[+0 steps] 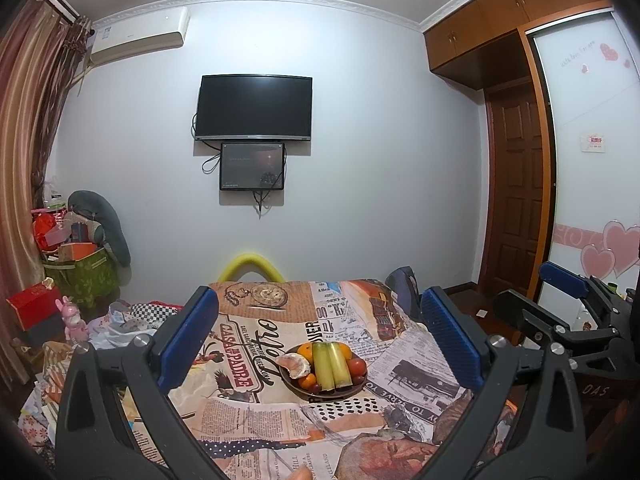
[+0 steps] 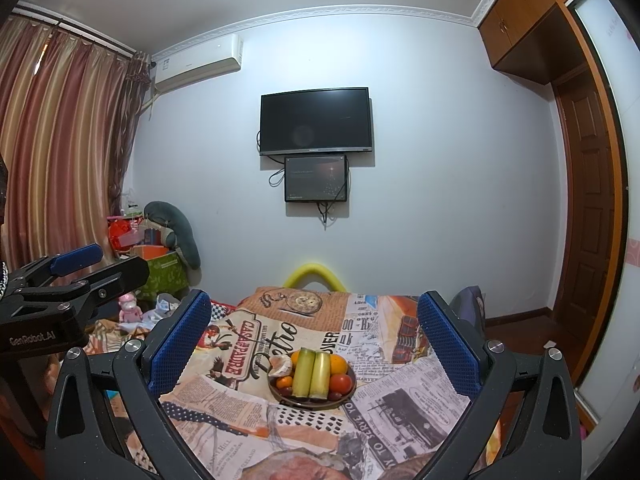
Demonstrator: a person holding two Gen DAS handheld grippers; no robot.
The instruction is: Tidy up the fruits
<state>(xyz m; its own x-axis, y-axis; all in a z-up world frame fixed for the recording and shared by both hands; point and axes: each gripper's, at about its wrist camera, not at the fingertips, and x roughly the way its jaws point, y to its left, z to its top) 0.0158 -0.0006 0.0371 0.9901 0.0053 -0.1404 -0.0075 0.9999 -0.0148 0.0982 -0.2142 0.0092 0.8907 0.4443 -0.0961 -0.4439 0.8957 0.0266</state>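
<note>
A dark round plate (image 1: 320, 394) (image 2: 280, 398) stands on a table with a newspaper-print cloth (image 1: 256, 408) (image 2: 224, 404). It holds two green sugarcane pieces (image 1: 331, 365) (image 2: 311, 372), oranges (image 1: 305, 350) (image 2: 337, 364), a red tomato (image 1: 357, 367) (image 2: 340, 382), a peeled tangerine (image 1: 295, 365) (image 2: 281, 365) and small dark fruits. My left gripper (image 1: 320, 344) is open and empty, held above the table short of the plate. My right gripper (image 2: 314, 340) is open and empty, likewise short of the plate. Each gripper shows at the edge of the other's view (image 1: 560, 300) (image 2: 76, 276).
A yellow foam arch (image 1: 251, 266) (image 2: 314, 274) rises behind the table's far edge. Boxes, a green bag (image 1: 86, 276) and a pink toy (image 1: 72, 320) crowd the left. A TV (image 1: 254, 108) hangs on the far wall. A wooden door (image 1: 516, 200) and wardrobe stand on the right.
</note>
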